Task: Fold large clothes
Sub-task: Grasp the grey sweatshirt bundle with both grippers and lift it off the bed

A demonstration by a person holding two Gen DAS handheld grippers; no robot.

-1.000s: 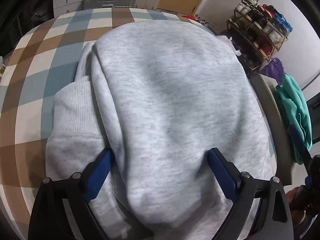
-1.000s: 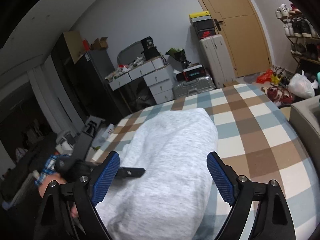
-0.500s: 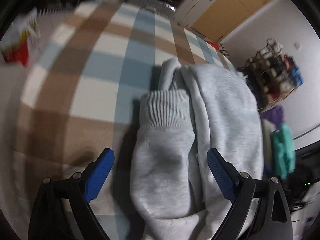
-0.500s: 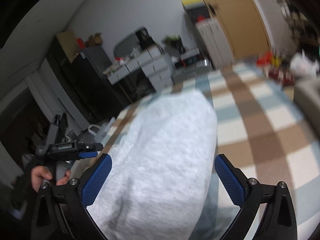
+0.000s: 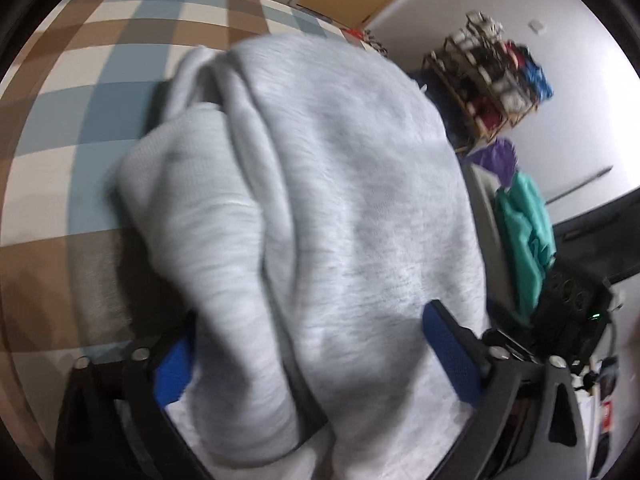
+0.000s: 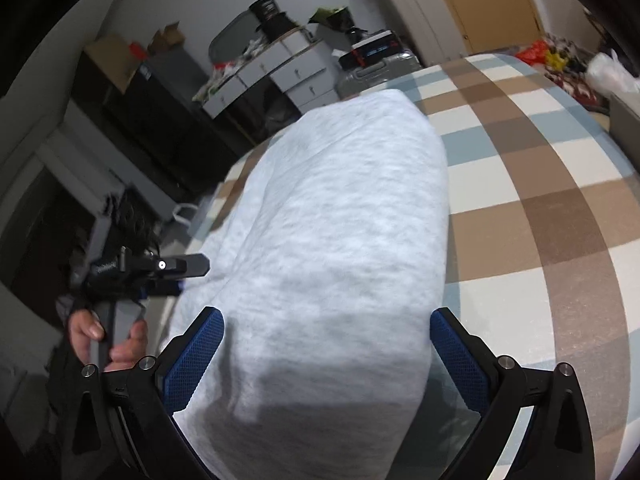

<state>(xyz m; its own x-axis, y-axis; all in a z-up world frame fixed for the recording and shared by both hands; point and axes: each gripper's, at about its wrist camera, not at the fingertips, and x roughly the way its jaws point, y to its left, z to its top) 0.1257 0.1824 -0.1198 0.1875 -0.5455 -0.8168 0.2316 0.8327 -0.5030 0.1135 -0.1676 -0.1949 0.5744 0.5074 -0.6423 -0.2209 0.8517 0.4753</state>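
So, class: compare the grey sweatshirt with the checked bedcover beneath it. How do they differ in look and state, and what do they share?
1. The grey sweatshirt is one plain heathered grey; the checked bedcover has brown, blue and cream squares.
2. The sweatshirt is folded into a thick bundle with creases; the bedcover lies spread flat.
3. The sweatshirt covers only part of the bedcover, which reaches well past it.

Both are soft fabric.
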